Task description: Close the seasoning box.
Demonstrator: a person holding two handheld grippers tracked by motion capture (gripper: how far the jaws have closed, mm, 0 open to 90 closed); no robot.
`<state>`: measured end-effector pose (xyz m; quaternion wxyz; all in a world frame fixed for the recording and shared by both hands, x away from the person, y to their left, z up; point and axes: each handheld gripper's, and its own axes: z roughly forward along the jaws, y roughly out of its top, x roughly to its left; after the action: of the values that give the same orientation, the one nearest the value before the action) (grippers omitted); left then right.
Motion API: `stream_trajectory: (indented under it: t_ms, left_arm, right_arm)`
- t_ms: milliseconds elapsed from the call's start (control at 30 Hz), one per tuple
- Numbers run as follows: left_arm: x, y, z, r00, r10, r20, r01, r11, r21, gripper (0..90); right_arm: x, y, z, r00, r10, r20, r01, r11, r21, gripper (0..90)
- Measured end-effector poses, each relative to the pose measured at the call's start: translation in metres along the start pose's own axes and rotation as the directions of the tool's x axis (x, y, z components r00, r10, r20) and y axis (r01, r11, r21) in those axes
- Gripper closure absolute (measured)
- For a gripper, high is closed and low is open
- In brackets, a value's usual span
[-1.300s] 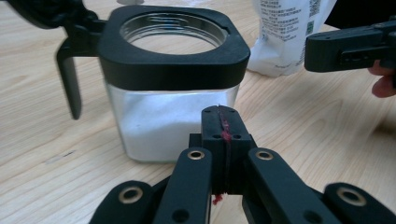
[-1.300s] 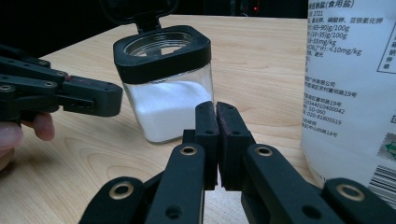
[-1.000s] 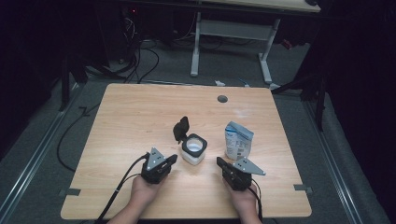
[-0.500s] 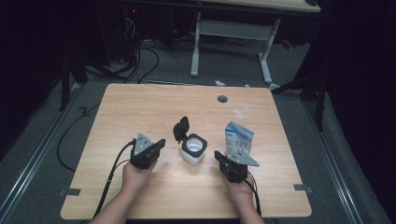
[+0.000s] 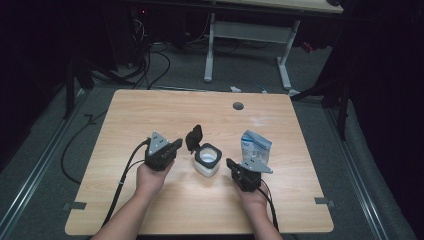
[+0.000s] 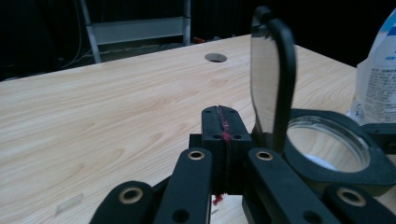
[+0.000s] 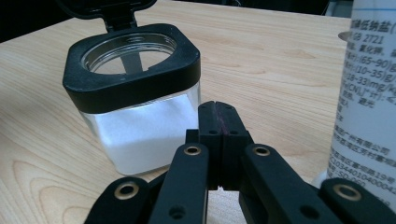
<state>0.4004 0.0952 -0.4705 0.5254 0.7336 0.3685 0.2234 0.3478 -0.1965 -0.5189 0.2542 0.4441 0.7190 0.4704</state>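
Note:
A square clear jar point(image 5: 207, 160) with a black collar stands mid-table, partly filled with white powder point(image 7: 140, 133). Its black hinged lid point(image 5: 194, 137) stands raised on the left side. A blue and white pouch point(image 5: 255, 146) stands upright to the right of the jar. My left gripper point(image 5: 176, 144) hovers just left of the lid, jaws shut on nothing; the lid point(image 6: 271, 74) rises close behind its tips point(image 6: 222, 122). My right gripper point(image 5: 230, 164) sits low in front of the pouch point(image 7: 369, 93), shut and empty, its tips point(image 7: 218, 116) pointing at the jar point(image 7: 135, 84).
The wooden table point(image 5: 150, 110) has a round cable hole point(image 5: 238, 106) near its far edge. Cables point(image 5: 125, 172) trail from the left gripper toward the near left corner. A desk frame point(image 5: 250, 35) stands on the dark floor beyond the table.
My left gripper has risen and moved up the table and left, then drifted right toward the jar's lid. The right gripper shifted slightly left toward the jar.

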Motion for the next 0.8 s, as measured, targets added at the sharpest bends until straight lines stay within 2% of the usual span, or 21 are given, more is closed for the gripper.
stream_trajectory:
  t_ms: [167,467,800]
  left_arm:
    - [-0.008,0.001,0.003,0.9996,0.0,0.027,0.0,1.0,-0.003,90.0]
    - [-0.016,0.001,0.001,0.9989,-0.007,0.047,0.008,0.9998,-0.018,90.0]
    - [-0.031,-0.003,0.002,0.9963,0.02,0.083,-0.019,0.9998,-0.011,89.9]
  right_arm:
    - [0.001,0.001,0.002,1.0,-0.001,-0.002,0.001,1.0,0.001,90.0]
    - [0.006,0.004,0.005,0.9997,-0.011,-0.02,0.011,1.0,-0.002,90.0]
    - [0.013,0.003,0.006,0.9993,-0.02,-0.031,0.02,1.0,-0.002,90.0]
